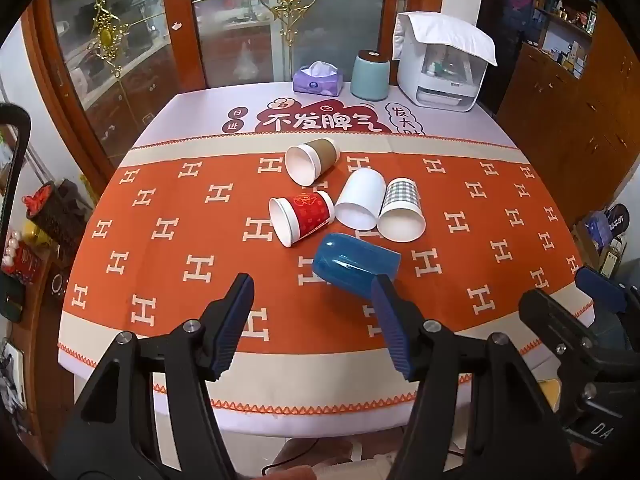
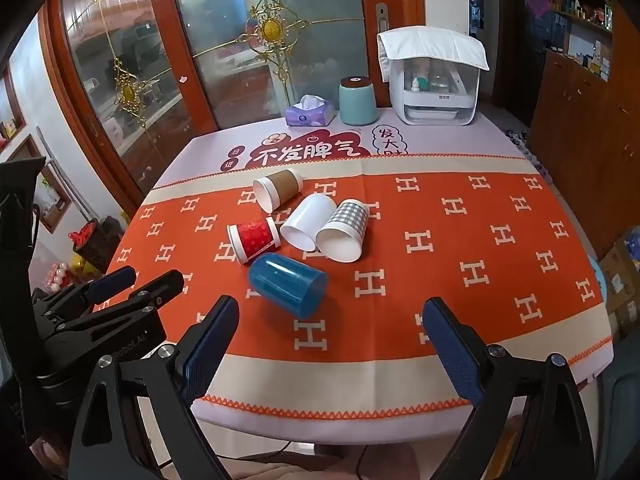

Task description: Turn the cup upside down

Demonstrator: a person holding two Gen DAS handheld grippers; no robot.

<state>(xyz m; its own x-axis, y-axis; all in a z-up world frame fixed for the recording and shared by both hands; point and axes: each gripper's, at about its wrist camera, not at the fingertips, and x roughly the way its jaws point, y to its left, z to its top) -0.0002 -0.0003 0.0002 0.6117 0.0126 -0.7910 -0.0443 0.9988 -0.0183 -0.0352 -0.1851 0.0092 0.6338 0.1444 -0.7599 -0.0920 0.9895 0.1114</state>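
Several cups lie on their sides on the orange tablecloth (image 1: 168, 264): a blue plastic cup (image 1: 354, 265) (image 2: 286, 285) nearest me, a red paper cup (image 1: 302, 216) (image 2: 254, 239), a white cup (image 1: 360, 198) (image 2: 308, 221), a checked cup (image 1: 402, 210) (image 2: 344, 230) and a brown cup (image 1: 312, 159) (image 2: 278, 189). My left gripper (image 1: 314, 298) is open and empty, just in front of the blue cup. My right gripper (image 2: 332, 320) is open and empty, in front of the blue cup. The right gripper also shows at the right edge of the left wrist view (image 1: 568, 300).
At the table's far edge stand a purple tissue box (image 1: 318, 77) (image 2: 310, 114), a teal canister (image 1: 370, 75) (image 2: 357, 101) and a white appliance (image 1: 440, 68) (image 2: 434, 88) under a cloth. Glass cabinet doors are behind; wooden cupboards on the right.
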